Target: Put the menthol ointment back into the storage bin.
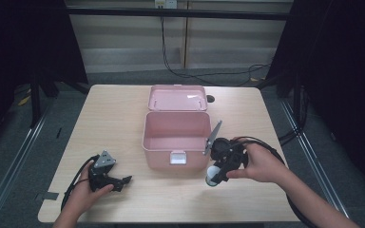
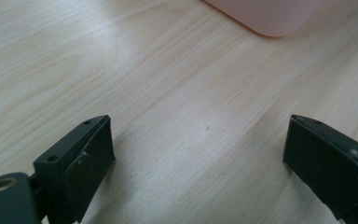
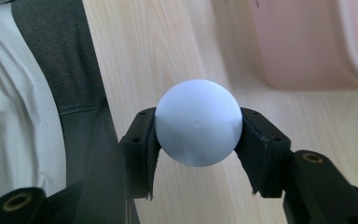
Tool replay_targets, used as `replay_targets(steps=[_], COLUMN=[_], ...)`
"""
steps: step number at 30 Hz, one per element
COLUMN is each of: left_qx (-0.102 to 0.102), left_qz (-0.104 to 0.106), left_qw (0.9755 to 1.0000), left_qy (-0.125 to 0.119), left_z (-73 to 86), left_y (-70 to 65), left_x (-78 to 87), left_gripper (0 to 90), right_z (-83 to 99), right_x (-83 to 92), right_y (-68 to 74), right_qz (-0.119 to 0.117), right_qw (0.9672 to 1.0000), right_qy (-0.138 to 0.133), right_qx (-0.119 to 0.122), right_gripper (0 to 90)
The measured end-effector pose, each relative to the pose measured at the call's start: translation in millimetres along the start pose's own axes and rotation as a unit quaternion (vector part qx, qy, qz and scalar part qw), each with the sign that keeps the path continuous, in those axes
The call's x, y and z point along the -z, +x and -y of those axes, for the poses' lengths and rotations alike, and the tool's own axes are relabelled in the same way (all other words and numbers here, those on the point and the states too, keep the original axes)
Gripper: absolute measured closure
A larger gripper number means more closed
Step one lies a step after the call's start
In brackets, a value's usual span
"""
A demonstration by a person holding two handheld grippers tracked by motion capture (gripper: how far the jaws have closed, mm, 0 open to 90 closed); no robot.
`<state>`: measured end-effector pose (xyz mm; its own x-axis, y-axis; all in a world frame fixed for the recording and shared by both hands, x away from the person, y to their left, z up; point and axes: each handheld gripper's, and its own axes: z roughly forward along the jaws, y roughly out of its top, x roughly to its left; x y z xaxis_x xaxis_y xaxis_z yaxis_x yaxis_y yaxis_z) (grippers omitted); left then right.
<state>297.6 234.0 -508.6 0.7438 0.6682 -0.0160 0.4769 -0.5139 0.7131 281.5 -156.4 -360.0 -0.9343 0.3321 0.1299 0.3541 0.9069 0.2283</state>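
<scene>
1. Light wooden rectangular table (image 1: 123, 118), seen from the high view, with dark floor around it and black cables trailing along the floor beyond its far edge.
2. Pale pink plastic box (image 1: 176, 137) standing open near the table's middle, hinged lid (image 1: 177, 98) thrown back flat toward the far side, white latch (image 1: 177, 157) on the near wall; interior looks bare.
3. Right gripper (image 1: 215, 179), black, held in the person's right hand (image 1: 261, 164) just off the box's near right corner, angled down toward the tabletop, grey three-cornered plate (image 1: 213, 137) tilted up beside the box wall.
4. Clamped between its jaws: a smooth pale blue-white ball (image 3: 198, 121), pressed on both sides by the black pads (image 3: 142, 149) in the right gripper view, wood grain beneath it and the pink box wall (image 3: 298, 46) at upper right.
5. In that same view, dark and white cloth (image 3: 28, 93) at the left edge.
6. Left gripper (image 1: 121, 182), black, resting low at the table's near left, held by the left hand (image 1: 83, 192), well apart from the box.
7. Jaws spread wide in the left gripper view, nothing but bare wood (image 2: 168, 93) between them, a rounded pink box corner (image 2: 270, 16) at the top.
</scene>
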Motion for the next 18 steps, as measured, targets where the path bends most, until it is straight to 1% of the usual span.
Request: replay_targets(steps=[5, 7, 8, 9, 11, 12, 13, 14, 18], left_qx=[0.000, 0.000, 0.000, 0.000, 0.000, 0.000, 0.004, 0.001, 0.004], left_qz=[0.000, 0.000, 0.000, 0.000, 0.000, 0.000, 0.001, 0.000, 0.000], left_qw=[1.0000, 1.0000, 1.0000, 1.0000, 1.0000, 1.0000, 1.0000, 1.0000, 1.0000], left_qy=[0.000, 0.000, 0.000, 0.000, 0.000, 0.000, -0.002, -0.002, -0.002], left_z=[0.0, 0.0, 0.0, 0.0, 0.0, 0.0, 0.1, 0.0, 0.1], left_y=[0.0, 0.0, 0.0, 0.0, 0.0, 0.0, -0.5, -0.2, -0.5], left_x=[0.0, 0.0, 0.0, 0.0, 0.0, 0.0, -0.3, -0.2, -0.4], left_gripper=[8.0, 8.0, 8.0, 8.0, 8.0, 8.0, 8.0, 8.0, 8.0], right_z=[-4.2, -6.1, -6.8, -7.7, -9.4, -10.3, -11.2, -12.2, -16.8], right_x=[12.4, 17.0, 19.1, 21.1, 25.2, 27.5, 29.6, 31.8, 39.3], right_y=[-2.7, -2.6, -4.2, -4.4, -5.9, -6.4, -7.1, -8.2, -10.7], right_qz=[0.000, 0.002, 0.002, 0.002, 0.003, 0.003, 0.004, 0.003, 0.005], right_qw=[1.0000, 1.0000, 1.0000, 1.0000, 1.0000, 1.0000, 1.0000, 1.0000, 0.9999], right_qy=[-0.004, -0.003, -0.004, -0.006, -0.006, -0.005, -0.006, -0.005, -0.007], right_qx=[0.000, -0.006, 0.002, -0.002, -0.001, -0.005, -0.005, -0.006, -0.009], right_gripper=[50.7, 50.7, 50.7, 50.7, 50.7, 50.7, 50.7, 50.7, 50.7])
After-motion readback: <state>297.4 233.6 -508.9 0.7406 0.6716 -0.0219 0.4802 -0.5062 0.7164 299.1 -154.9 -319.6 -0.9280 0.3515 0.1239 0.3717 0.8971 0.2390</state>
